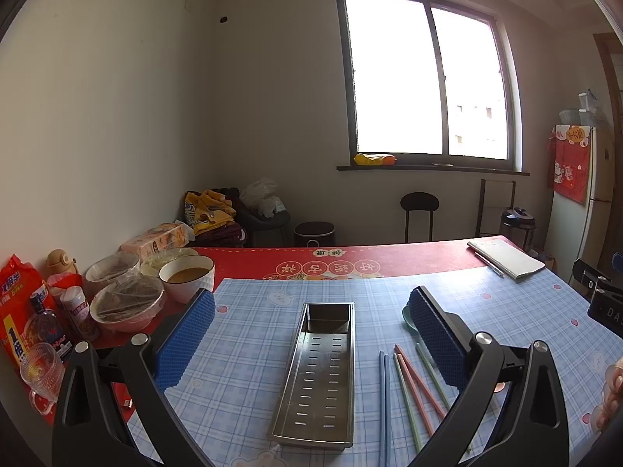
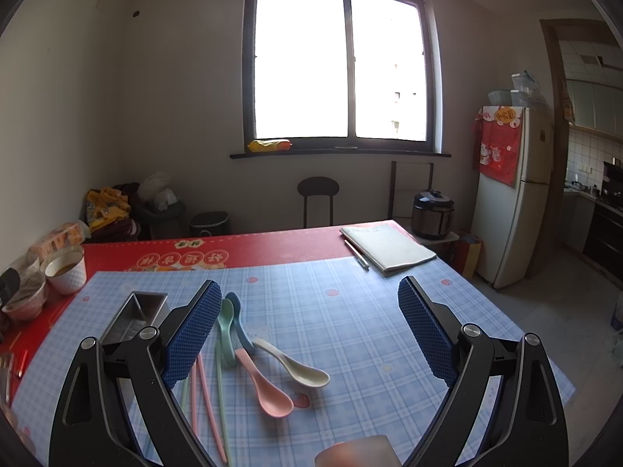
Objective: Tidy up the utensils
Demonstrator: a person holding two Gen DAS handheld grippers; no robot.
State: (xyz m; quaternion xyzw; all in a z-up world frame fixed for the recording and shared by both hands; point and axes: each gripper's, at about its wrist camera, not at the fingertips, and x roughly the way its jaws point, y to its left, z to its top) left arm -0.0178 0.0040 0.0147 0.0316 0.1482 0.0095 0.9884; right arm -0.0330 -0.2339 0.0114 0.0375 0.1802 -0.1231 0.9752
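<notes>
**A:** ok so where's everything sitting? Both tools look spread wide and empty to me, left gripper hanging over the metal tray, right gripper over the spoons.

**B:** yep, nothing pinched on either side. Tray's lengthwise on the blue check cloth, slotted bottom, nothing in it as far as I can see. The chopsticks lie just right of it, blue, green and pink ones roughly side by side. Spoons are right of those: pink spoon nearest, cream spoon beside it, green spoon and blue spoon further back.

**A:** how do they handle tho?

**B:** my guess is smooth plastic, so light, stiff and a bit slippery. Chopsticks lie flat on the cloth and are thin, so I'd pinch across the middle and expect them to roll or pivot. For spoons, go for the handle, not the bowl, since the curved bowl would squirt out of the pads.

**A:** breakable?

**B:** doubt it. The glass and bowls on the far left look like the breakable stuff, and they're well apart.
</notes>
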